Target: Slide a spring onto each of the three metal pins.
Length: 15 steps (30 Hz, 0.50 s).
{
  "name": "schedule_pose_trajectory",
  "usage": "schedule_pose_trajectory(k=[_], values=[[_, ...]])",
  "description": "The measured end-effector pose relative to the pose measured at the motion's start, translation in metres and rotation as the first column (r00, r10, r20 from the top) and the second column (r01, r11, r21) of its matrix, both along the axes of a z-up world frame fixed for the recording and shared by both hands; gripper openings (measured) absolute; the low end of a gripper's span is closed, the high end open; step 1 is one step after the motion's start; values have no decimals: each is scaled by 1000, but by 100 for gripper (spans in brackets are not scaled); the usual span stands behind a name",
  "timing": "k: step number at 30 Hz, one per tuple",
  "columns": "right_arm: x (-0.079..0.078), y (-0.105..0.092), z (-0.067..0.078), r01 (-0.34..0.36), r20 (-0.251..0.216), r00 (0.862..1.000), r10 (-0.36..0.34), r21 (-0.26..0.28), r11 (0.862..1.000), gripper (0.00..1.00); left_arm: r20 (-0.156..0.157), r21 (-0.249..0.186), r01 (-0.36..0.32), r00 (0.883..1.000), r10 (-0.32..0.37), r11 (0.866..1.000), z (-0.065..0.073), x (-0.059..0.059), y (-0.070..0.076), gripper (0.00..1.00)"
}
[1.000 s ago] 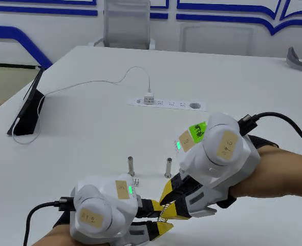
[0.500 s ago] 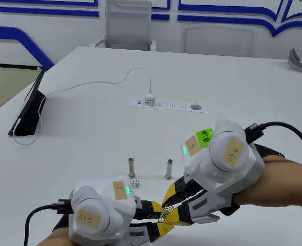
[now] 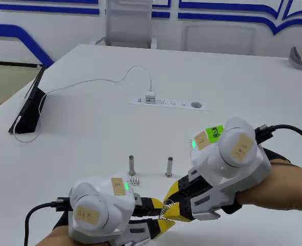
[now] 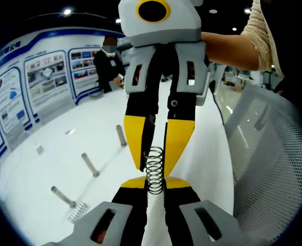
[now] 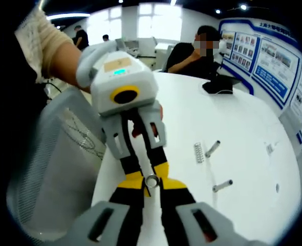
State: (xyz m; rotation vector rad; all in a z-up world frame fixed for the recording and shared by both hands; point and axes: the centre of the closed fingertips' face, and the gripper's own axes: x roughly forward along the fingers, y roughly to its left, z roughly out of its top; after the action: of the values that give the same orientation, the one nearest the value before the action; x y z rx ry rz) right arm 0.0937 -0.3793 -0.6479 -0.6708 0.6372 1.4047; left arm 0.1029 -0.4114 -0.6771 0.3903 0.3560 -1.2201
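Observation:
A small metal spring (image 3: pixel 166 207) (image 4: pixel 154 170) (image 5: pixel 151 180) is pinched between the yellow tips of both grippers, just above the white table (image 3: pixel 89 128). My left gripper (image 3: pixel 160 218) (image 4: pixel 155 185) holds its near end. My right gripper (image 3: pixel 172 201) (image 5: pixel 151 183) meets it tip to tip and closes on the other end. Two metal pins (image 3: pixel 131 165) (image 3: pixel 169 167) stand upright beyond the jaws. The left gripper view has three pins (image 4: pixel 121 136) (image 4: pixel 89 165) (image 4: pixel 63 196). A loose spring (image 3: pixel 135 180) (image 4: pixel 78 211) (image 5: pixel 198 152) lies by the left pin.
A white power strip (image 3: pixel 174 104) with a plugged charger (image 3: pixel 149 97) and cable lies further back. A black tablet (image 3: pixel 28 110) leans at the table's left edge. A grey chair (image 3: pixel 128 23) stands behind the table. People sit in the background (image 5: pixel 192 51).
My right gripper has drifted a little to the right, and the spring between the tips has risen slightly. The pins and loose spring have not moved.

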Motion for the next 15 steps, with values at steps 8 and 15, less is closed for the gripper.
schedule_pose_trajectory(k=[8,15], values=[[4,2,2,16,2,1000,-16,9,1000,12,4,-13,-22,1000,22,1000,2,4,2,11],[8,2,5,29,7,1000,-29,21,999,12,2,-18,-46,999,46,999,2,9,6,17]])
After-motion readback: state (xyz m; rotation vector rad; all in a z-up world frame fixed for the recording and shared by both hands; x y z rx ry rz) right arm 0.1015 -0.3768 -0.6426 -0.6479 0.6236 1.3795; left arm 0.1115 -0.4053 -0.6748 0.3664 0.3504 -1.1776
